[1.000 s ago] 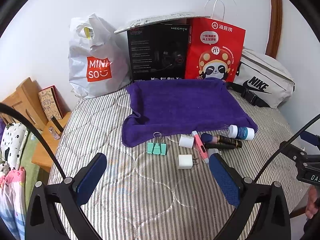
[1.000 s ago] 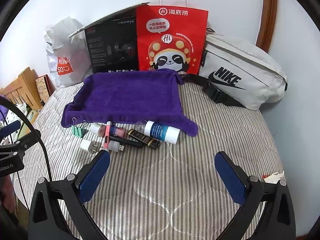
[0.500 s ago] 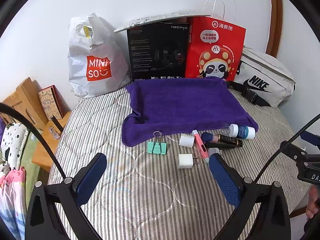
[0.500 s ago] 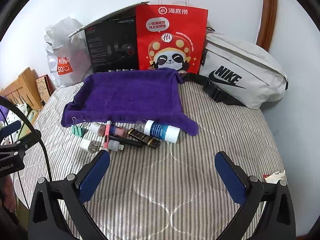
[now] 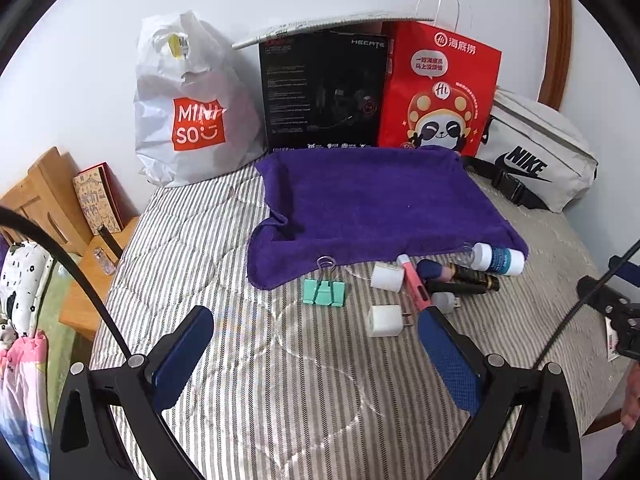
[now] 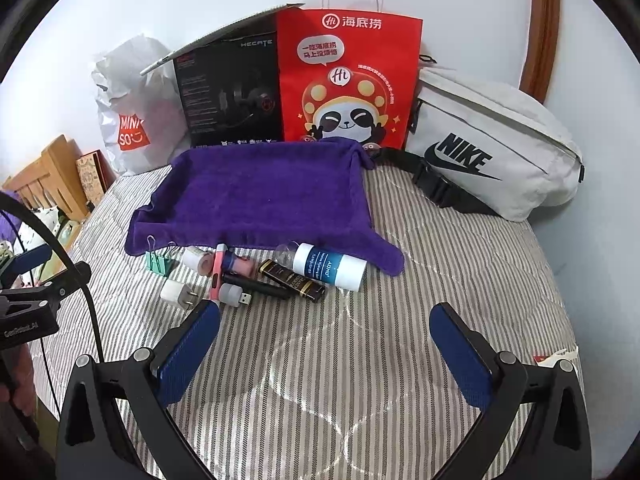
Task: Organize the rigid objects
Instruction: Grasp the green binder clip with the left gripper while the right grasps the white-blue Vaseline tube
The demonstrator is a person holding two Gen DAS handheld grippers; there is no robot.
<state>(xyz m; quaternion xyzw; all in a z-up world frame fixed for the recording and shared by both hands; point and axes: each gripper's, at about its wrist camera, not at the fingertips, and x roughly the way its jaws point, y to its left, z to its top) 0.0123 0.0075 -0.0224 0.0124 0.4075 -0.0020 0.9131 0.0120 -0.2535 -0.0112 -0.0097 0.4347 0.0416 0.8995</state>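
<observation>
- Bedroom; striped quilted bed (image 5: 248, 360) served as the work surface; white wall behind, wooden frame at the far right corner; wooden furniture (image 5: 44, 196) beside the bed's left edge.
- Along the bed's far edge stood a white Miniso bag (image 5: 192, 112), a black Hecate box (image 5: 324, 92), a red panda paper bag (image 5: 436, 92) and a grey Nike waist bag (image 5: 536, 156).
- Purple towel (image 5: 380, 208) lay spread mid-bed, bare; judged the likely sorting place, though that is a guess.
- Task judged not begun: all small items sat in a cluster off the towel's near edge; teal binder clip (image 5: 324, 290) with its wire handle touching the towel hem; white charger plug (image 5: 385, 320) nearest; white roll (image 5: 386, 276), pink pen (image 5: 414, 282), white-and-blue bottle (image 6: 330, 266), dark gold-lettered tube (image 6: 292, 280), black stick (image 6: 256, 286) and small USB light (image 6: 234, 294) crowded together, several touching.
- Left gripper (image 5: 316, 340) hovered over the bed near the charger plug, jaws wide, empty.
- Right gripper (image 6: 324, 336) hovered short of the bottle, jaws wide, empty.
- Everything left to move.
</observation>
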